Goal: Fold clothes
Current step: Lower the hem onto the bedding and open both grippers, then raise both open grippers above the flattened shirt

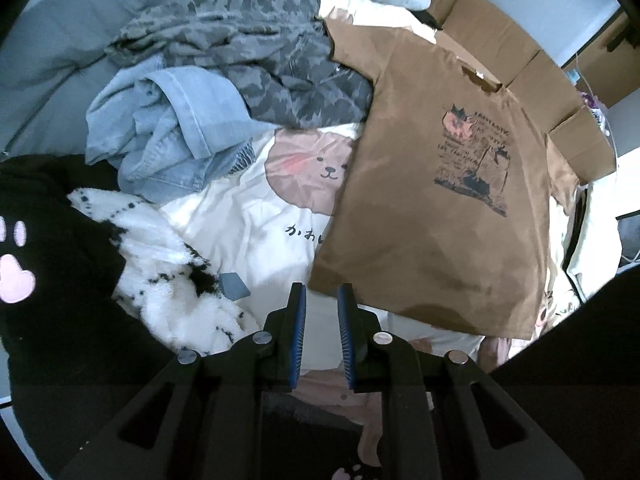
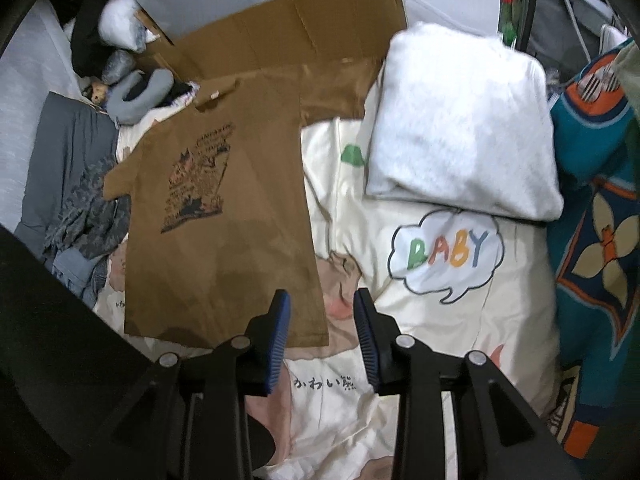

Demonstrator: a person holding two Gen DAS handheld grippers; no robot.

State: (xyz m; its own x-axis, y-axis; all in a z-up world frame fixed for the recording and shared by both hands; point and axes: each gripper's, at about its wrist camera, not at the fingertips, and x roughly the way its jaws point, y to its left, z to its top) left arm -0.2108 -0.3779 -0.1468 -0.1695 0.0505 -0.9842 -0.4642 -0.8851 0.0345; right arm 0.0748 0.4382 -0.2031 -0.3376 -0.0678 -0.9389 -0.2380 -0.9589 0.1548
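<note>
Brown T-shirt [image 1: 436,216]: spread flat and face up on the bed, dark print on the chest, sleeves out, collar at the far end beside the cardboard [image 2: 288,32].
Hem: straight, nearest both claws, lying on the cream bedcover [image 2: 440,320].
Left edge: just beside the heap of a camouflage garment [image 1: 256,56] and a pale denim piece [image 1: 172,132].
Right edge: bare bedcover runs to a folded white garment [image 2: 464,128].
Left claw [image 1: 322,300]: above the hem's left corner, jaws narrowly parted, nothing between them.
Right claw [image 2: 322,308]: above the hem's right corner, jaws apart and empty.
</note>
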